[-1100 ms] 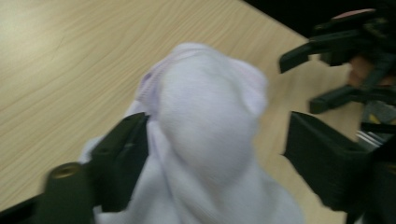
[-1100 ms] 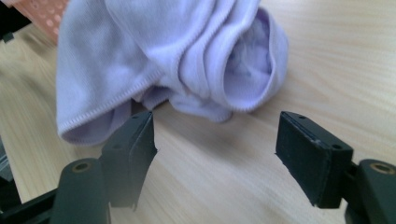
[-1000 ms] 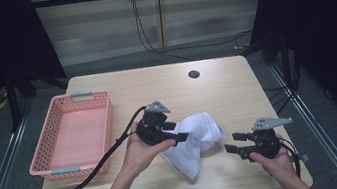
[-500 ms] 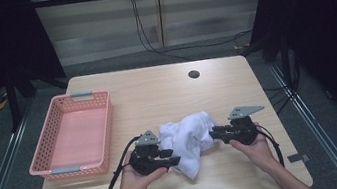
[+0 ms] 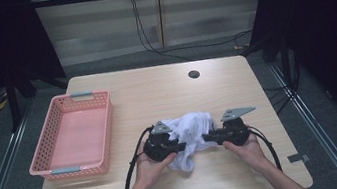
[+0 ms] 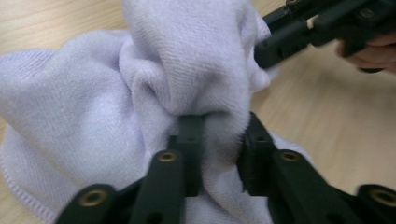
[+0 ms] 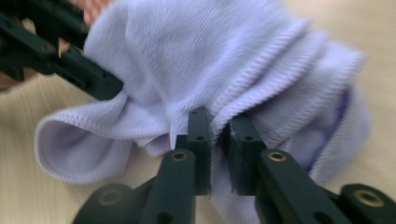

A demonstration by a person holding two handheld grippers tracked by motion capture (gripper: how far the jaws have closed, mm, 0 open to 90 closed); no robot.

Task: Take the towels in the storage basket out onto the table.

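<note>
Both tools now clamped on white towel (image 5: 190, 131); jaws just closed | left tool (image 5: 180, 147) lower; right tool (image 5: 208, 138) moved in

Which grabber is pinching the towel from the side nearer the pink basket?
The left gripper; it grips the white towel on the pink basket side, opposite the right gripper.

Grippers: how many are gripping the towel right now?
2. The left gripper pinches the towel's left side, with a fold clamped in its jaws; the right gripper pinches the right side. Both have just been closing on the cloth. The basket sits apart, left.
</note>
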